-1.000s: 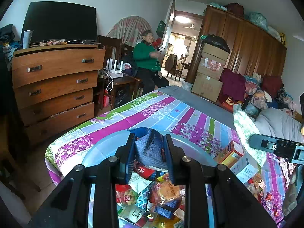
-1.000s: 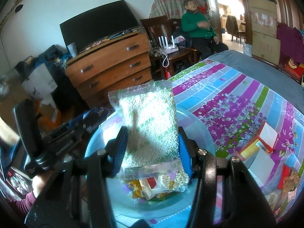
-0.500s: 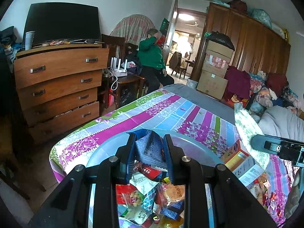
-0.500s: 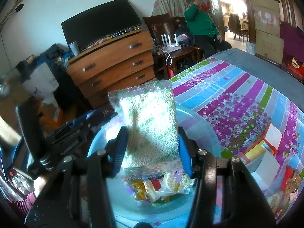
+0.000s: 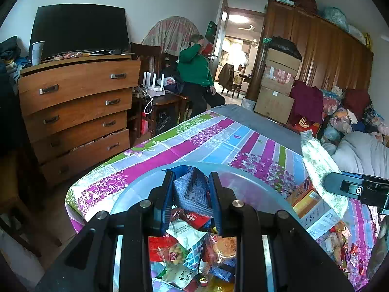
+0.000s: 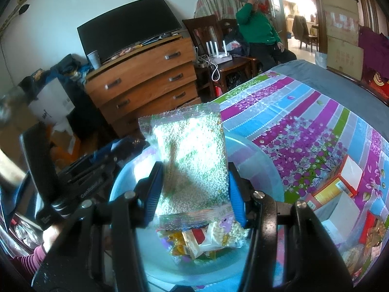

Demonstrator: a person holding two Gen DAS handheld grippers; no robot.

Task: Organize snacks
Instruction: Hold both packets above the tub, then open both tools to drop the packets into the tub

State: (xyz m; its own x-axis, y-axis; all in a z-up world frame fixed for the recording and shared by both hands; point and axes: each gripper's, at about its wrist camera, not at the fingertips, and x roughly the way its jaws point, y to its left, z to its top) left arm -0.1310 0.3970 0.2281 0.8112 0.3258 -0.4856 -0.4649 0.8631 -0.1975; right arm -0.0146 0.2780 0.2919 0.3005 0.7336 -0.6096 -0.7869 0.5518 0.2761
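My left gripper (image 5: 190,182) is shut on a blue snack packet (image 5: 190,189) and holds it over a pale blue basin (image 5: 255,185) with several snack packets (image 5: 184,241) in it. My right gripper (image 6: 193,172) is shut on a clear bag of white-green pellets (image 6: 192,160), upright above the same basin (image 6: 262,160), where more snacks (image 6: 211,238) lie. The bag (image 5: 318,168) and the right gripper's body show at the right of the left wrist view. The left gripper's body (image 6: 73,182) shows at the left of the right wrist view.
The basin stands on a striped floral cloth (image 5: 206,141). An orange box (image 6: 335,185) and loose snacks (image 5: 340,241) lie to the basin's right. A wooden dresser (image 5: 77,112) with a TV is to the left. A person in green (image 5: 197,73) sits behind.
Both grippers keep their hold over the basin and have barely shifted. The seated person has raised a hand to the face.
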